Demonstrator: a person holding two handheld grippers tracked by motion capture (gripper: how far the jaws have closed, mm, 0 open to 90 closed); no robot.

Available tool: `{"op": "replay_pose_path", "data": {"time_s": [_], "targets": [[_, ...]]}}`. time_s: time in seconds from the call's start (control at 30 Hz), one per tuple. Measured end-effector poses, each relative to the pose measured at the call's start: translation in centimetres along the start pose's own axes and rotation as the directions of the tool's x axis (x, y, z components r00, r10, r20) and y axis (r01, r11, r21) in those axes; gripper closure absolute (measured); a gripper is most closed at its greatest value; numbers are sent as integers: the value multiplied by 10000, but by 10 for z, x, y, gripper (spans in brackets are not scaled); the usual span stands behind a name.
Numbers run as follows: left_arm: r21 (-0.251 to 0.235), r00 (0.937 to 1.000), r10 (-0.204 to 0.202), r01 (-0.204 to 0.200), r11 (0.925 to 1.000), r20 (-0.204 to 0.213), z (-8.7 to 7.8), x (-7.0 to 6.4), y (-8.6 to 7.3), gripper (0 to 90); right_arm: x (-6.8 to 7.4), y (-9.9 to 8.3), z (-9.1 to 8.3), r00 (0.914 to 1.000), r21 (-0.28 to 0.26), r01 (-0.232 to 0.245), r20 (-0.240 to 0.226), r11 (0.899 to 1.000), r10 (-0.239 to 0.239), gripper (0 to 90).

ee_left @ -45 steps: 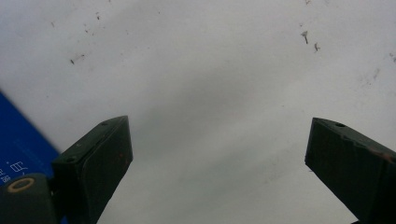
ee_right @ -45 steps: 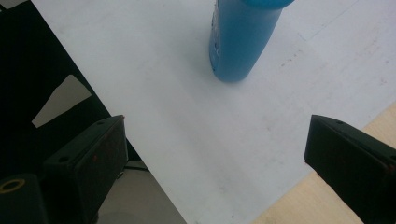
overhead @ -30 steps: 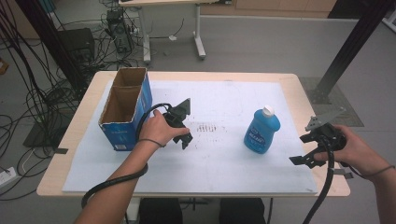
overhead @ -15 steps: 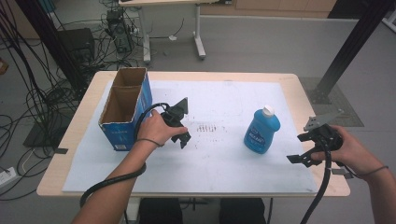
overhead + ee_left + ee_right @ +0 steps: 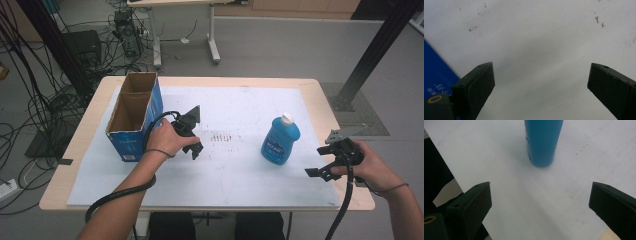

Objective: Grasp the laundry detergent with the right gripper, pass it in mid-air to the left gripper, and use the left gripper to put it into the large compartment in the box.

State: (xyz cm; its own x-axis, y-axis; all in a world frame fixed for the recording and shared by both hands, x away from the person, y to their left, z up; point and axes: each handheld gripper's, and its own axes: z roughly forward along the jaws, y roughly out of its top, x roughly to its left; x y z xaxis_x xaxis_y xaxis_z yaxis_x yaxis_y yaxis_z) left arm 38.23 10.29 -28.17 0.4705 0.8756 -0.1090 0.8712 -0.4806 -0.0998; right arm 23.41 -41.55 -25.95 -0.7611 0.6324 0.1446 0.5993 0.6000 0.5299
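Right gripper [image 5: 320, 161] sits low at the table's [image 5: 210, 82] right edge, jaws wide apart, nothing between them. Blue bottle [image 5: 280, 140] stands upright on the white sheet [image 5: 240, 175], near the gripper at its 10 o'clock; in the right gripper view the bottle is at 12 o'clock, well clear of the jaws. Left gripper [image 5: 195, 150] rests mid-table, jaws apart over bare sheet. Open cardboard box [image 5: 134, 120] just beside it at 9 o'clock.

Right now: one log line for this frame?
left gripper: open, beside box | right gripper: open, facing blue bottle, apart | bottle upright on white sheet
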Motion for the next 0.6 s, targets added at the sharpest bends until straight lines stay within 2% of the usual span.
{"op": "replay_pose_path", "data": {"time_s": [0.43, 0.6], "targets": [[43, 10000, -32, 32, 10000, 41, 4, -2, 4, 76, 0, -17, 7, 9999, -332, -162, 41, 9993, 163, 43], [53, 10000, 23, -24, 10000, 65, 4, -3, 5, 75, 3, -21, 12, 9999, -310, 32, 163, 9995, -27, 42]]}}
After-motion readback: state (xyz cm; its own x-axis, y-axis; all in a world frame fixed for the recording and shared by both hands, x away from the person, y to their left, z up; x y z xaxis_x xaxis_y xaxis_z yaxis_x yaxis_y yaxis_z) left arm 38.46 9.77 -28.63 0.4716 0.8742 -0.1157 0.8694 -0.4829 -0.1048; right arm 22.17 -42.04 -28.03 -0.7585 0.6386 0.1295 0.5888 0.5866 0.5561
